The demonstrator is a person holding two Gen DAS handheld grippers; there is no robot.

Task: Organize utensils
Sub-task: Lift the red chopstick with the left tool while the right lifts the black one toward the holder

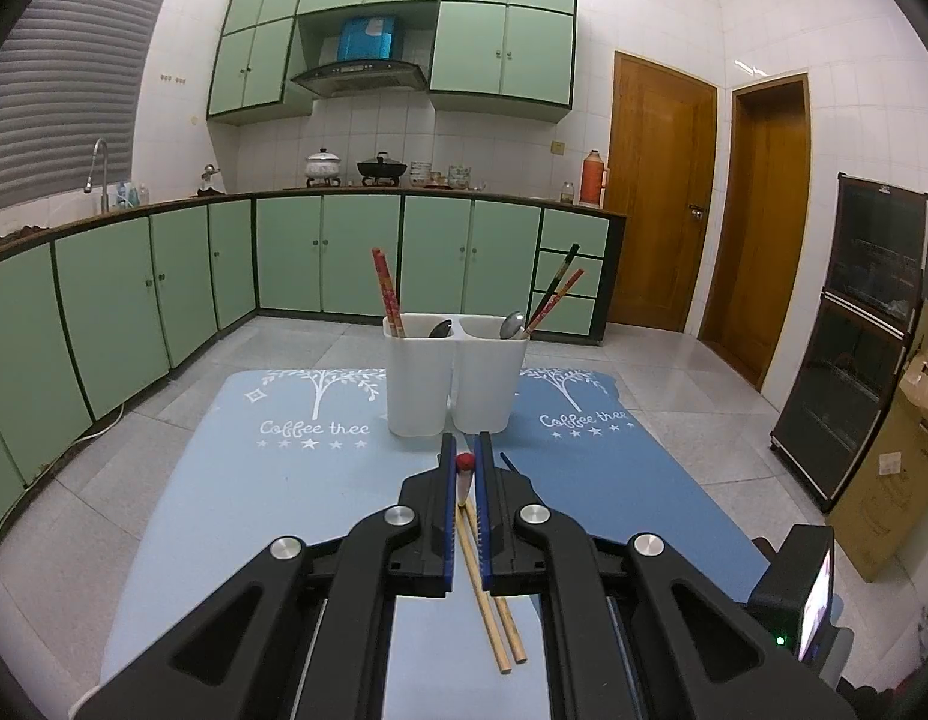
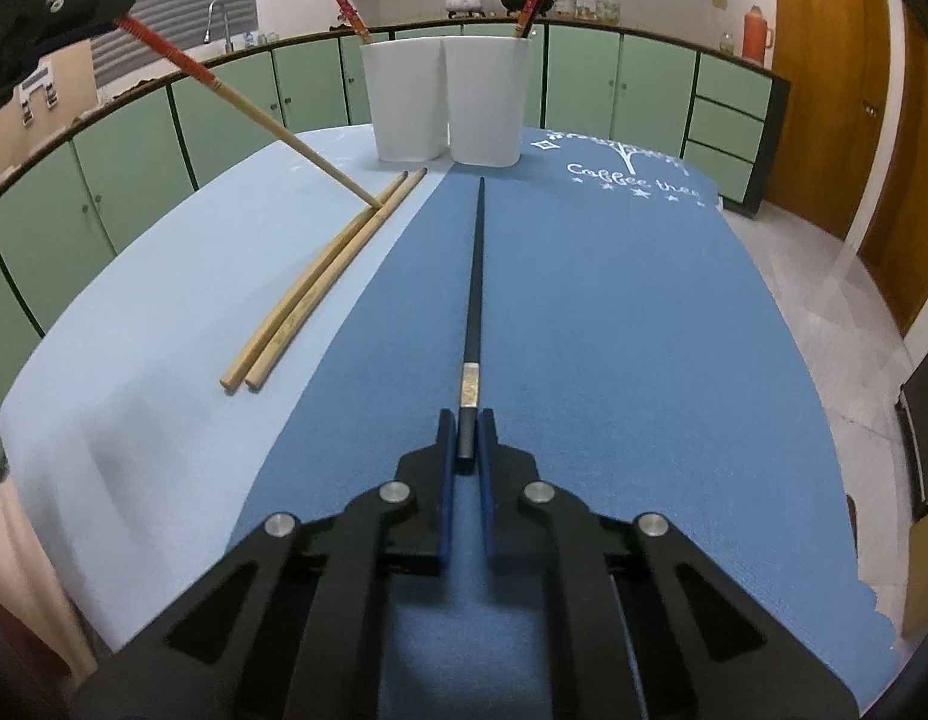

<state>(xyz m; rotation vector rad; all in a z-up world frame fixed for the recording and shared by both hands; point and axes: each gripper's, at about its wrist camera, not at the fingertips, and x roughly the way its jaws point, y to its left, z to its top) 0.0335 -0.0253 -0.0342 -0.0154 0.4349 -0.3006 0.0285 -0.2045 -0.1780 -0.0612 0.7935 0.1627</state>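
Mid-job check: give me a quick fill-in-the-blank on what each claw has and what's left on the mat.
1. The left claw is shut on a chopstick with a ___ top.
2. The right claw is shut on the end of a ___ chopstick lying on the dark blue mat.
3. ___ plain wooden chopsticks lie loose on the light blue mat.
4. The white holder has ___ compartments.

Missing words: red; black; Two; two

Left gripper [image 1: 464, 468]: jaws closed on the red-topped chopstick [image 1: 464, 480], raised above the mat [image 2: 584, 300], tip angled down. Right gripper [image 2: 467, 438]: jaws closed on the butt of the black chopstick [image 2: 477, 276], low over the mat, pitched downward.
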